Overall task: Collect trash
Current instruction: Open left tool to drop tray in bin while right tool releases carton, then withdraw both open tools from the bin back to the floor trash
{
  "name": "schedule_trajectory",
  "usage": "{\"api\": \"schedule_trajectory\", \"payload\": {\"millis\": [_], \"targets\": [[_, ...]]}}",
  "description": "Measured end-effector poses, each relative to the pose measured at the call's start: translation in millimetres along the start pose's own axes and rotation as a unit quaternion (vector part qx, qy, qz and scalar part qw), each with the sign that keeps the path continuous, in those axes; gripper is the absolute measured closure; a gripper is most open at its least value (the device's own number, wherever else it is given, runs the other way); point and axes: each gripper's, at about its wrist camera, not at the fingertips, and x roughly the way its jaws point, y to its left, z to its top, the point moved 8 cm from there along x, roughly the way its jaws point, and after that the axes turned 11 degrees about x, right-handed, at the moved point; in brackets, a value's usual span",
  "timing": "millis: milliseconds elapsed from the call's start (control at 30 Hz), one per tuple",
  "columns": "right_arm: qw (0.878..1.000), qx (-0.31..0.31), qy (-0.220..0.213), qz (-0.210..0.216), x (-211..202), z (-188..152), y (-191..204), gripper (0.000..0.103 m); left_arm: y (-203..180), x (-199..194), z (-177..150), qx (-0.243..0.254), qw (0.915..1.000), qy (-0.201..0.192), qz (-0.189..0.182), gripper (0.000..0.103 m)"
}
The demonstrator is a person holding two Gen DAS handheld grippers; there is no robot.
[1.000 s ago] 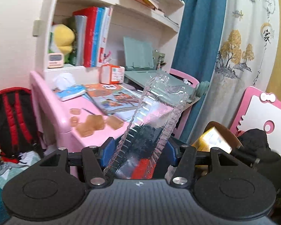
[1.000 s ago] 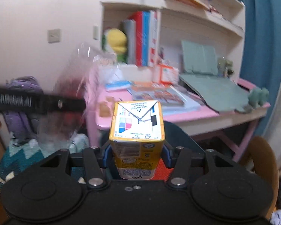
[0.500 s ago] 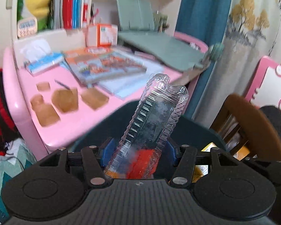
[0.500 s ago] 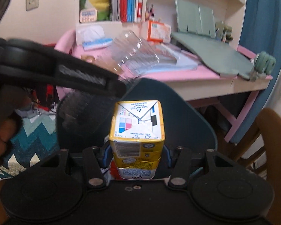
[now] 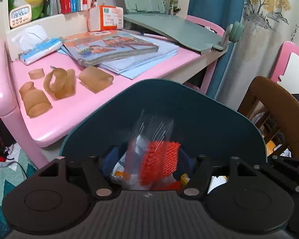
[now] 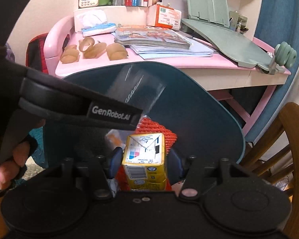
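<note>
Left gripper (image 5: 149,165): jaws opening, nothing pressed between the pads; clear plastic bottle (image 5: 155,131), motion-blurred, loose just ahead of the jaws, over the mouth of the dark teal bin (image 5: 189,107). Right gripper (image 6: 144,160): jaws closed on a yellow drink carton (image 6: 144,159), upright, white top panel facing the camera, held above the same bin. Bin contents: orange-red mesh (image 5: 159,163), crumpled wrappers (image 5: 123,171). The right wrist view shows the left gripper's black body, lettered, crossing from the left, with a hand (image 6: 4,159) on its grip. Beyond the bin: pink desk (image 5: 73,115) bearing amber translucent pieces (image 5: 55,83), stacked books (image 5: 113,47), orange box (image 5: 105,18), green book stand (image 5: 169,29). Right of bin: wooden chair (image 5: 277,103).
</note>
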Motion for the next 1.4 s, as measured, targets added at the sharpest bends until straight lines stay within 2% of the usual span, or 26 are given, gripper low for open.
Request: {"api": "schedule_trajectory", "payload": {"millis": [333, 733, 1033, 1300, 1400], "targets": [[0.999, 0.001, -0.041, 0.011, -43, 8, 3, 0.051, 4, -50, 1, 0.002, 0.9994, -0.035, -0.004, 0.025], [0.994, -0.003, -0.073, 0.080, -117, -4, 45, 0.050, 30, -152, -36, -0.012, 0.9975, -0.070, 0.005, 0.025], [0.982, -0.041, -0.075, 0.171, -153, -31, 120, 0.050, 78, -229, -104, -0.026, 0.9946, -0.085, 0.055, 0.025], [0.964, -0.099, -0.036, 0.244, -134, -71, 206, 0.050, 136, -270, -183, -0.056, 0.9895, -0.079, 0.107, 0.019], [0.955, -0.120, -0.016, 0.269, -120, -88, 236, 0.050, 161, -274, -219, -0.080, 0.9859, -0.072, 0.128, 0.009]]}}
